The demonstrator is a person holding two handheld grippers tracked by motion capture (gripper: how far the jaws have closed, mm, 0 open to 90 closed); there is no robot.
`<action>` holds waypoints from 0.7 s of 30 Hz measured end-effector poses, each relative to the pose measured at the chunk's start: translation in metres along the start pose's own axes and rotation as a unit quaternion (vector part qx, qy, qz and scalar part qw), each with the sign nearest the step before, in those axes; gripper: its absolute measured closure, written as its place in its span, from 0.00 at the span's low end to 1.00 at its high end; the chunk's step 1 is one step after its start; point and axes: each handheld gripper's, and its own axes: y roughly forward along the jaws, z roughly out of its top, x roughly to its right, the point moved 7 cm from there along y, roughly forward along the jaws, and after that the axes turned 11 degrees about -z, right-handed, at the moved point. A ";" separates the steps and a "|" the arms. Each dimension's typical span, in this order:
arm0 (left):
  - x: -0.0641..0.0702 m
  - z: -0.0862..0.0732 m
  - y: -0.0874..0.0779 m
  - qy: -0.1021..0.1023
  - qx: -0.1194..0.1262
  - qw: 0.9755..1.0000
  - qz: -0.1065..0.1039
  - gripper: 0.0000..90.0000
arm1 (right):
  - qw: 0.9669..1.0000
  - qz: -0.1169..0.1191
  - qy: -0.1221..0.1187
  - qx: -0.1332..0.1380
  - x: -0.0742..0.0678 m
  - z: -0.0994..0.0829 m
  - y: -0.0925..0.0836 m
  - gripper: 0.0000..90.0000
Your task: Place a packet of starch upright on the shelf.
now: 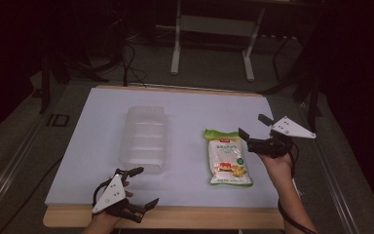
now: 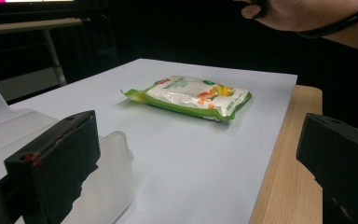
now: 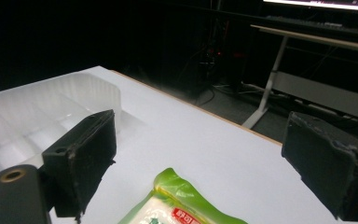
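A green-edged food packet (image 1: 228, 158) lies flat on the white sheet, right of centre; it also lies in the left gripper view (image 2: 193, 97) and its top edge (image 3: 182, 198) sits below the right jaws. A clear plastic tray (image 1: 144, 139) rests left of centre, seen again (image 2: 37, 154) (image 3: 46, 116). My right gripper (image 1: 254, 127) hovers open just right of the packet's top end, nothing between its jaws. My left gripper (image 1: 143, 187) is open at the table's front edge, below the tray, holding nothing.
The white sheet (image 1: 190, 107) covers a wooden table (image 1: 199, 217) whose bare edge shows at the front. A desk frame with white legs (image 1: 212, 44) stands on the dark floor beyond. A person's hand (image 2: 303, 14) holds the right gripper.
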 end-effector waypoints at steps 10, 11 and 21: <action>0.000 0.000 0.000 -0.001 0.000 1.000 -0.003 0.00 | 0.998 -0.037 0.025 -0.049 0.020 -0.028 0.034 0.11; 0.000 0.000 0.000 -0.001 0.000 1.000 -0.004 0.00 | 0.997 -0.050 0.016 -0.055 0.022 -0.033 0.037 0.11; 0.000 -0.001 0.001 -0.002 -0.002 1.000 -0.005 0.00 | 0.993 -0.025 0.027 -0.117 0.024 -0.073 0.063 0.19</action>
